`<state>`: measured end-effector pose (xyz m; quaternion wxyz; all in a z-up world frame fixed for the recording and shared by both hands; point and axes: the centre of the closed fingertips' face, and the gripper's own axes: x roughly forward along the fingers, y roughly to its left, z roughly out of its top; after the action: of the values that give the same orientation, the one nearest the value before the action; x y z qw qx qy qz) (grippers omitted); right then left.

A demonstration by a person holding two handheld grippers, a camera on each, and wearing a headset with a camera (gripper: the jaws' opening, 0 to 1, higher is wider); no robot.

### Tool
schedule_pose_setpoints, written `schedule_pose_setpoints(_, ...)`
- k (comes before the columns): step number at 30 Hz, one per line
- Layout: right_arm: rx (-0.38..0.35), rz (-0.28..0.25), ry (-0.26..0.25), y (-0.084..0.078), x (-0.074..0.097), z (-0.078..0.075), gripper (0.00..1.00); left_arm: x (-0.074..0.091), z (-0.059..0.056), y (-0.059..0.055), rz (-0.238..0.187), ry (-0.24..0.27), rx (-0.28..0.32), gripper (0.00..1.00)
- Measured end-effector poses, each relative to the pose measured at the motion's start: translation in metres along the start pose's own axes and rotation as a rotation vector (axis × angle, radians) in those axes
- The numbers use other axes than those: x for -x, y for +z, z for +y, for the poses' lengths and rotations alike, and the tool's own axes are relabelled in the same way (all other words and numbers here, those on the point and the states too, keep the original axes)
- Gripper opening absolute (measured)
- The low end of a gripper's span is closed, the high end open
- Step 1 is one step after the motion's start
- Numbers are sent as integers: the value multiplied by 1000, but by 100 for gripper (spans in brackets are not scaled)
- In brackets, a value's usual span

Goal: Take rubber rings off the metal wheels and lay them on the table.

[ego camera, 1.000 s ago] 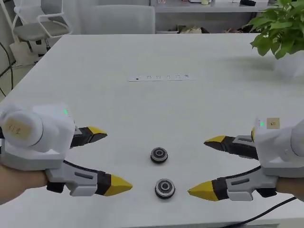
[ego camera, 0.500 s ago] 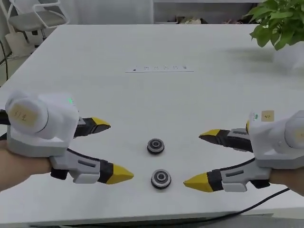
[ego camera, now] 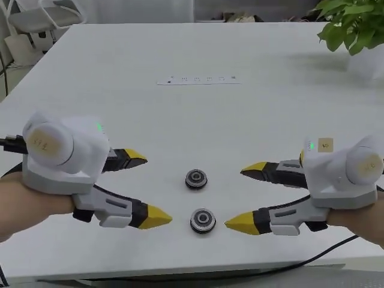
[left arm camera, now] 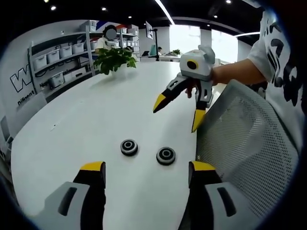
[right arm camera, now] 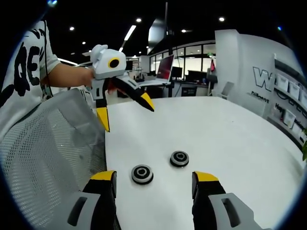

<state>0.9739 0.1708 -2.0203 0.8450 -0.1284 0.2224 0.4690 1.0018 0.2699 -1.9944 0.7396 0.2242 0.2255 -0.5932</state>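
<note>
The table (ego camera: 198, 120) was seen as plain white, and a printed strip (ego camera: 199, 80) of small dark marks was set on its far middle. The left gripper (ego camera: 156, 189) and the right gripper (ego camera: 235, 197) were both finished in white and pale grey, with black sections behind bright yellow jaw tips. A green light was lit on each body, and a beige label was carried on each. The near wheel (ego camera: 203, 220) and the far wheel (ego camera: 196, 179) were each ringed in black around silvery metal. Green leaves were shown on the plant (ego camera: 351, 24) at the far right. A black cable (ego camera: 336, 246) was laid along the near right edge. The chair (left arm camera: 244, 143) was covered in light grey mesh, and the shirt (left arm camera: 280, 57) was white with black print.
</note>
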Motion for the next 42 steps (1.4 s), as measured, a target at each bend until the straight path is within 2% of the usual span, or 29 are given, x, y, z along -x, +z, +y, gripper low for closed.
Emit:
schedule_pose_setpoints(7,-1,5,9,-7,-3,1,58,-8,0,-1,-2,-16,-8,65)
schedule_pose_setpoints(11,-1,5,12,-10,-5,1,56,-13,-4,-5,7,-40,-7,60)
schedule_pose_setpoints(17,-5,18,25,-15,-8,2,51,-19,-5,-5,11,-52,-11,60)
schedule_pose_setpoints(21,-1,0,29,-12,-10,2,51,-23,-6,-4,10,-59,-12,60)
schedule_pose_setpoints(27,-3,3,37,-14,-14,3,49,-30,-13,-3,18,-84,-22,58)
schedule_pose_setpoints(42,-4,22,71,-26,-22,12,42,-47,-28,-11,55,-146,-35,52)
